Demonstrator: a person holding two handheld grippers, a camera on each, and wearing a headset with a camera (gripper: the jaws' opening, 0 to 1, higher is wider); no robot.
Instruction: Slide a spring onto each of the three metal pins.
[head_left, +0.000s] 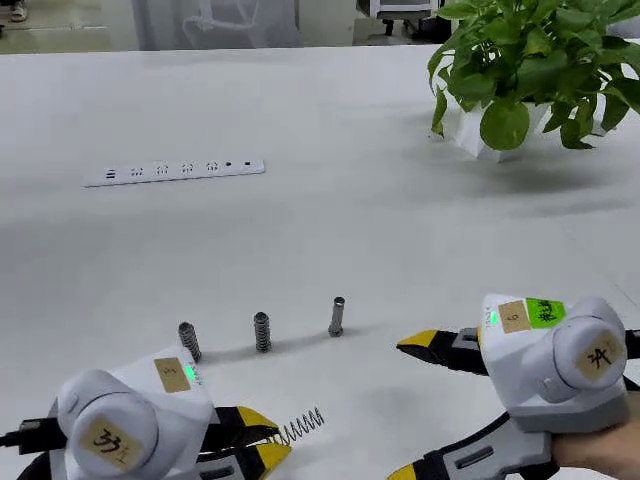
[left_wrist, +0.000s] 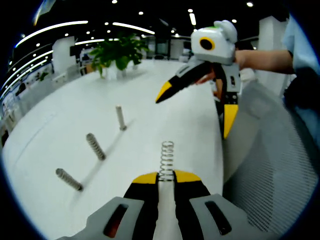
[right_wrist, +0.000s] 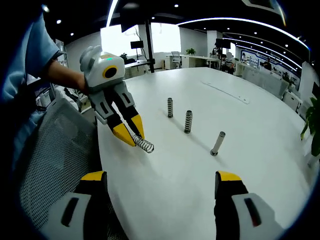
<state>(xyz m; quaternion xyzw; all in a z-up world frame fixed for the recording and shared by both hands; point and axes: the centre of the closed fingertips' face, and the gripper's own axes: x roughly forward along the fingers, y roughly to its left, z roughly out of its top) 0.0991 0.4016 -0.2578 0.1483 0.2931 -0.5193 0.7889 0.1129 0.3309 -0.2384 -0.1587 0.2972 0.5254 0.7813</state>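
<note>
Three metal pins stand in a row on the white table. The left pin (head_left: 189, 341) and the middle pin (head_left: 262, 332) each wear a spring; the right pin (head_left: 337, 316) is bare. My left gripper (head_left: 268, 442) at the bottom left is shut on one end of a loose spring (head_left: 300, 425), which sticks out toward the pins. The same spring (left_wrist: 166, 160) rises from between the yellow tips, with the bare pin (left_wrist: 120, 118) beyond. My right gripper (head_left: 410, 407) at the bottom right stands wide open with nothing between its fingers, right of the bare pin (right_wrist: 217, 143).
A white power strip (head_left: 174, 171) lies flat at the back left. A potted green plant (head_left: 520, 75) stands at the back right. The table's near edge runs just under both grippers.
</note>
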